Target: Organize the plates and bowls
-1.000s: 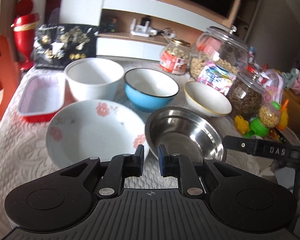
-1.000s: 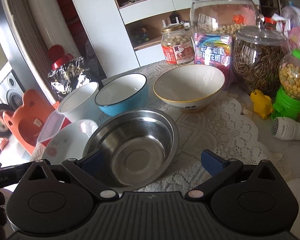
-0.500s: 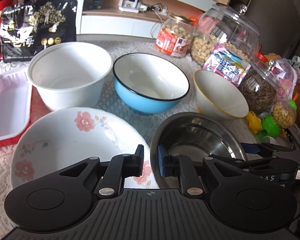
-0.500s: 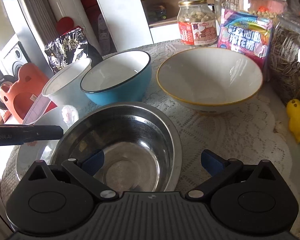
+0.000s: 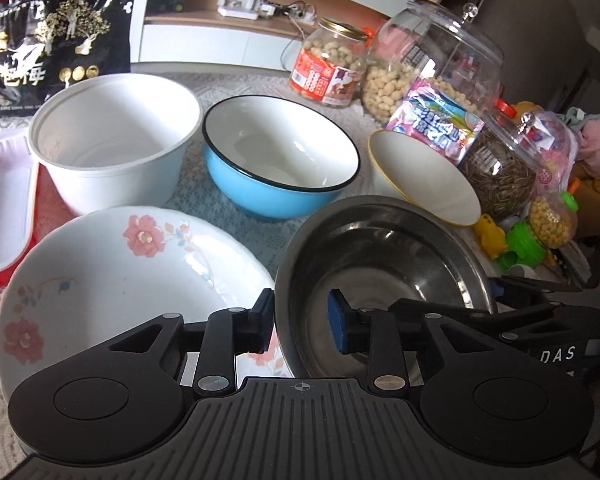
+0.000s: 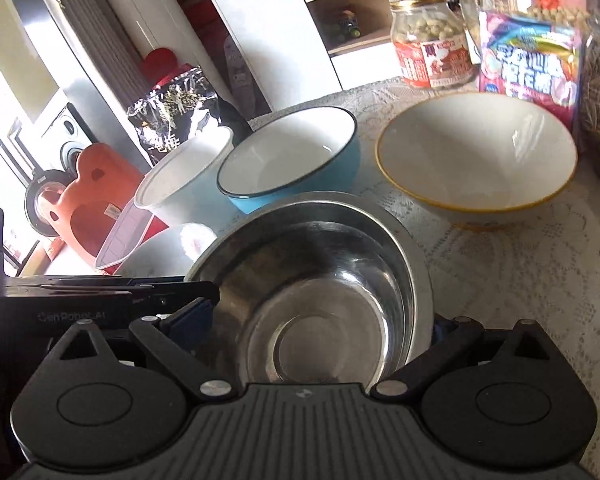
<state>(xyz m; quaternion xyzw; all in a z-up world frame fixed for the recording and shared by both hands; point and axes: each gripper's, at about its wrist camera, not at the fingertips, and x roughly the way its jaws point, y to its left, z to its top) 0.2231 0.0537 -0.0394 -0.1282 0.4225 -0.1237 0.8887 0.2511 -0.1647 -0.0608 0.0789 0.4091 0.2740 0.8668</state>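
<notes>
Steel bowl (image 5: 384,264): bare grey metal, mirror sheen inside. Flowered plate (image 5: 116,280): white, pink blossoms with thin blue-green sprigs round the rim. Blue bowl (image 5: 276,184): sky-blue outside, white inside, black rim line. Yellow-rimmed bowl (image 5: 424,176): off-white with a thin yellow edge. Tall bowl (image 5: 112,140): plain white. Tray (image 5: 4,204): white inside, red outside. Snack bag (image 5: 56,44): black with pale tree figures and gold dots. Peanut jar (image 5: 332,64): clear, gold lid, red-and-white label. Candy packet (image 5: 436,120): pink with rainbow stripes. Tabletop (image 6: 520,264): white lace cloth. Left gripper (image 5: 300,320): black, blue pads.
</notes>
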